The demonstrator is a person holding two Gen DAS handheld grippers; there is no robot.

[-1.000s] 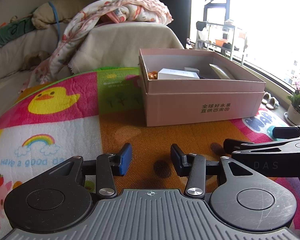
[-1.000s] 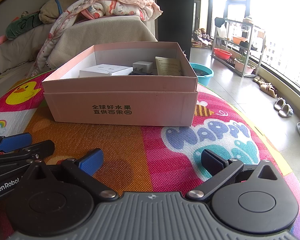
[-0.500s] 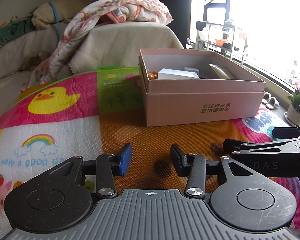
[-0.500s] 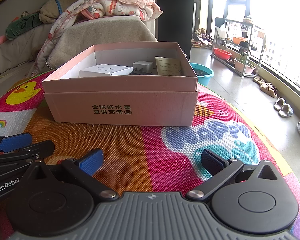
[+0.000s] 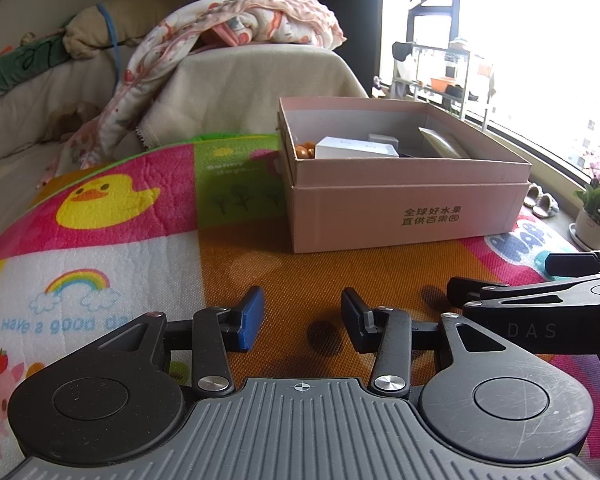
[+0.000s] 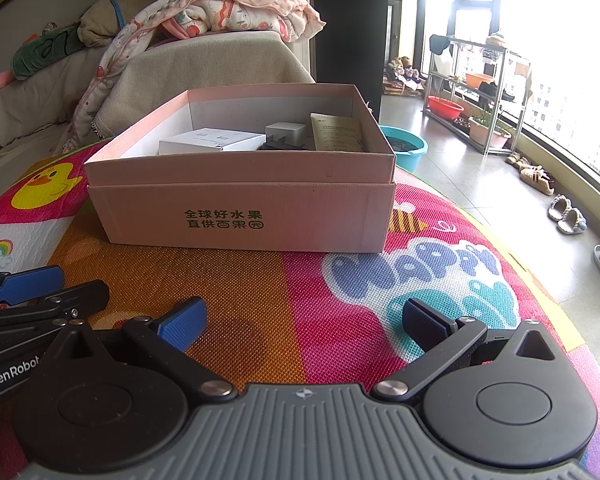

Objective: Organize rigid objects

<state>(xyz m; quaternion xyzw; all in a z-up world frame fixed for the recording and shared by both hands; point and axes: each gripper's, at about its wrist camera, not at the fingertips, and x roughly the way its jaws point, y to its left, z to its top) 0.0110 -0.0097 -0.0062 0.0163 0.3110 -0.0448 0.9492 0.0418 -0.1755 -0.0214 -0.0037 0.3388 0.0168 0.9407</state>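
A pink cardboard box (image 5: 404, 216) (image 6: 244, 216) stands open on the colourful play mat. Inside it lie a white flat box (image 5: 354, 148) (image 6: 210, 144), a small grey-white cube (image 6: 286, 133), a beige tube (image 6: 336, 132) and some orange beads (image 5: 305, 150). My left gripper (image 5: 302, 320) is open and empty, low over the mat in front of the box. My right gripper (image 6: 304, 320) is open wide and empty, beside the left one, also short of the box. Each gripper shows at the edge of the other's view.
The play mat (image 6: 440, 276) covers a round-edged surface. A sofa with a blanket (image 5: 236, 24) and cushions stands behind the box. To the right are tiled floor, a teal basin (image 6: 406, 148), a rack (image 6: 476, 92), slippers and a potted plant (image 5: 598, 208).
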